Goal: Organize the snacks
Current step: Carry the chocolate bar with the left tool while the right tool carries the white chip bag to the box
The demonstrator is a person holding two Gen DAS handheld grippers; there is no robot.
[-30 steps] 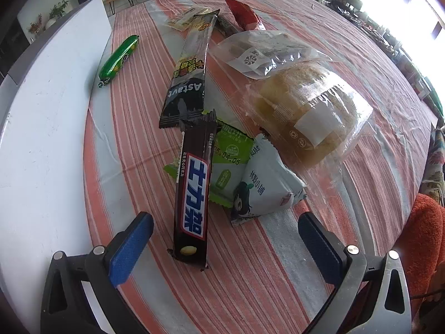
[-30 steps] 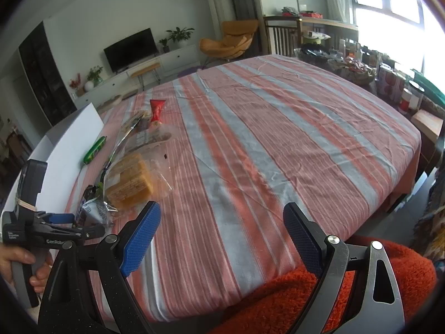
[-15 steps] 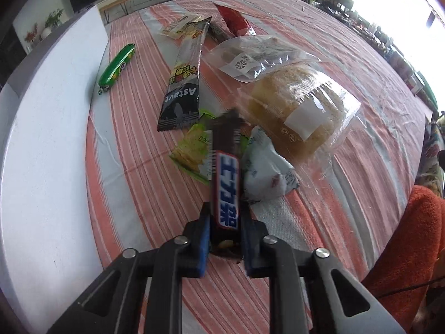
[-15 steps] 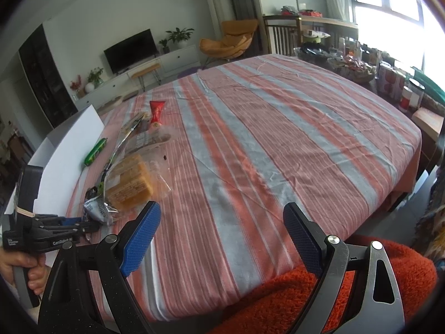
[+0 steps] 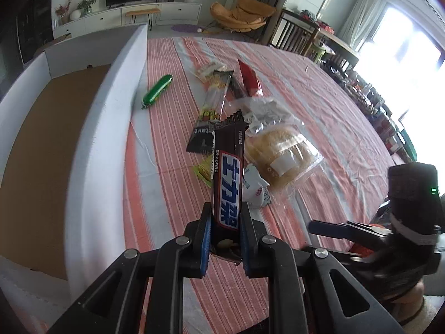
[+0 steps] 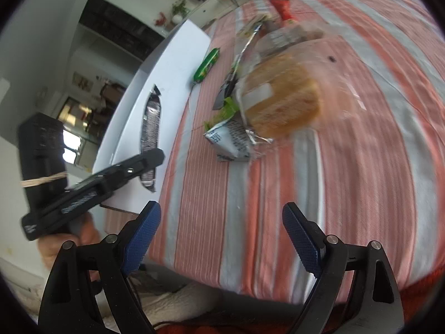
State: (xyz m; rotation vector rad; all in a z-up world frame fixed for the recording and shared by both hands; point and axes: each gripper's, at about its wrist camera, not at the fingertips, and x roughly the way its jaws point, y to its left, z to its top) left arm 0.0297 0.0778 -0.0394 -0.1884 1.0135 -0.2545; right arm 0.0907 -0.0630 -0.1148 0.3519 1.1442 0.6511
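My left gripper point(image 5: 224, 239) is shut on the lower end of a dark chocolate bar point(image 5: 228, 183) with a blue label, held upright above the striped tablecloth. The right wrist view shows the same bar point(image 6: 151, 128) in front of the white box wall point(image 6: 172, 55). My right gripper point(image 6: 221, 208) hangs open over the cloth with nothing between its fingers, short of a white packet point(image 6: 228, 139) and a bagged bread point(image 6: 281, 97). The pile also holds a long black packet point(image 5: 211, 111), a red packet point(image 5: 249, 79) and a green packet point(image 5: 204, 168).
A white box point(image 5: 105, 128) with a brown cardboard floor stands along the table's left side. A green wrapped snack point(image 5: 156, 91) lies beside its wall. A hand point(image 6: 55, 247) grips the left tool. Striped cloth stretches to the right of the pile.
My left gripper closed on the chocolate bar and lifted it off the table. My right gripper swung left and tipped down toward the snack pile, staying open.
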